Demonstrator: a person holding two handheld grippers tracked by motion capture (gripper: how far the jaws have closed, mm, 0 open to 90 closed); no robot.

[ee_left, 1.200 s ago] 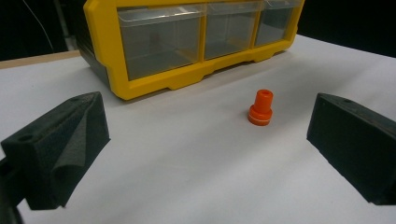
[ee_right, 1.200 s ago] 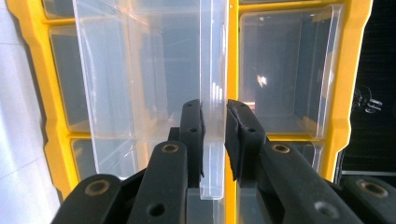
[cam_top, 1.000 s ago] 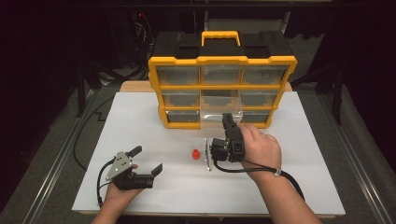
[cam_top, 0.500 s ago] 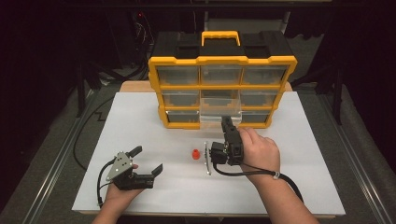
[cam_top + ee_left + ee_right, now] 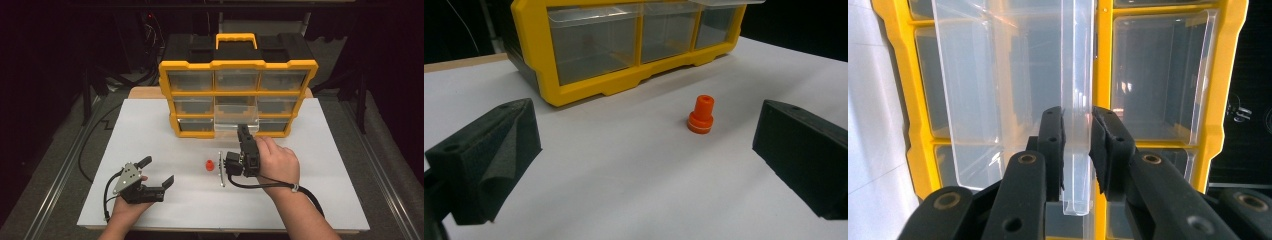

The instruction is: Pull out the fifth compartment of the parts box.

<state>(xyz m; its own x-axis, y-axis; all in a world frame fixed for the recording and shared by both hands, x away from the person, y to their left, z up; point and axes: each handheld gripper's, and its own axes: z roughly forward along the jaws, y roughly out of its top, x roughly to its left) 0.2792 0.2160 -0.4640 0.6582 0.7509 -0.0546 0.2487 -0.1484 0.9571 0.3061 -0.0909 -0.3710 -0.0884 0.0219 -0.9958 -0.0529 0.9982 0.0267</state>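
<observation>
Drawer (image 5: 235,121) slid farther out, right hand-held gripper (image 5: 1077,145) still clamping it.

A white sheet (image 5: 150,135) covers the worktop (image 5: 145,93), whose wooden edge shows at twelve o'clock. A metal rail (image 5: 56,182) crosses the grey floor (image 5: 42,150) at nine o'clock.

You find nothing to read here. The yellow organizer (image 5: 238,85) carries no label, brand or number on its frame, handle or clear drawer fronts. The small orange piece (image 5: 701,115) on the white table (image 5: 150,135) shows only a pale band, no lettering, and your gripper jaws are plain black.
</observation>
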